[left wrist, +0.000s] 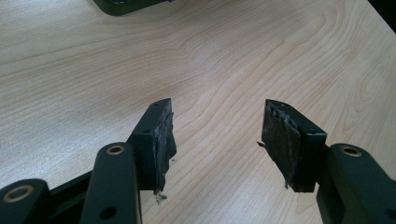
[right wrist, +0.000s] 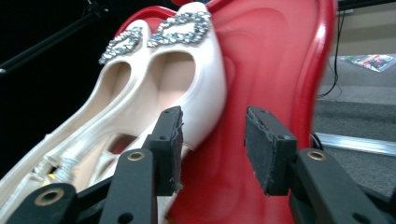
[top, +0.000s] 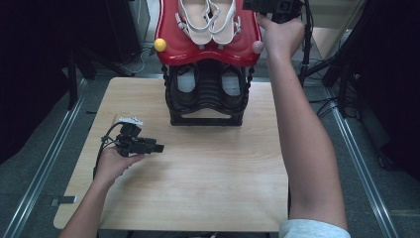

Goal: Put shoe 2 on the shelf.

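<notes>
Right gripper [right wrist: 212,151] at the upper shelf [right wrist: 280,70] of the shoe rack [top: 207,106]: the pair of sandals [right wrist: 154,93] lies on this shelf, left of and beyond the left jaw, with bare shelf between the jaws. Left gripper [left wrist: 217,142] over the table [left wrist: 210,56]: bare tabletop between its jaws, the rack's base [left wrist: 126,5] far ahead, left.

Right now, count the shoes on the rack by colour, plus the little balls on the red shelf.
White shoes on the red shelf: 2
Dark shoes on the lower tier: 2
Yellow ball: 1
Pink ball: 1
Total: 6
</notes>
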Demonstrator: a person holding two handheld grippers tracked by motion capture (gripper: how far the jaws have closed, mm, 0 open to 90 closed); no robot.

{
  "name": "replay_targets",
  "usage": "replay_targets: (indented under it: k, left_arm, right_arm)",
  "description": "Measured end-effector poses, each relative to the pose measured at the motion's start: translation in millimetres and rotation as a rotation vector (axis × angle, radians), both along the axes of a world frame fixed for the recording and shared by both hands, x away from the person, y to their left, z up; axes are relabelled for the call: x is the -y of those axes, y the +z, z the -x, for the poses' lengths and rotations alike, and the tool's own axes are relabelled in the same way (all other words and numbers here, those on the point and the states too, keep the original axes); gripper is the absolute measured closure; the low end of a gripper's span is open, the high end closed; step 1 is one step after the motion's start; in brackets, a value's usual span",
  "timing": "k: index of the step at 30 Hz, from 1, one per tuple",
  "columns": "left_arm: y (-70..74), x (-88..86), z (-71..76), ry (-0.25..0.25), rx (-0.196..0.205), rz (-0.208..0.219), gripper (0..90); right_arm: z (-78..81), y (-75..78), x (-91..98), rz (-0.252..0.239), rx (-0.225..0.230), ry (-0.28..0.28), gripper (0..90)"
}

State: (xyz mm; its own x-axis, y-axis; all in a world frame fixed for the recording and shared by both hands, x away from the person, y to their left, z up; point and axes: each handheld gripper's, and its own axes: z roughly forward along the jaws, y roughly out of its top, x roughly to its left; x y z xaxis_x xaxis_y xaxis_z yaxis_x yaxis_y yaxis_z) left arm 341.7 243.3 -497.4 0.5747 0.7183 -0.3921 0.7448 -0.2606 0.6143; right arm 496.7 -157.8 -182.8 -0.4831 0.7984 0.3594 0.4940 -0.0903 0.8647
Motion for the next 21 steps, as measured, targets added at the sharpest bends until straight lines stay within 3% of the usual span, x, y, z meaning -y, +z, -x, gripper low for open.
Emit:
replay_targets:
  k: [3,21]
  left_arm:
    - [0.0,-0.4,-0.2,-0.002,-0.001,-0.001,43.9]
    - [0.0,1.1,-0.3,-0.016,0.004,-0.011,43.7]
  right_arm:
    - [-0.3,-6.6,8.7,-0.023,-0.014,0.012,55.8]
    - [5.6,-38.2,58.0,0.017,-0.021,-0.044,52.7]
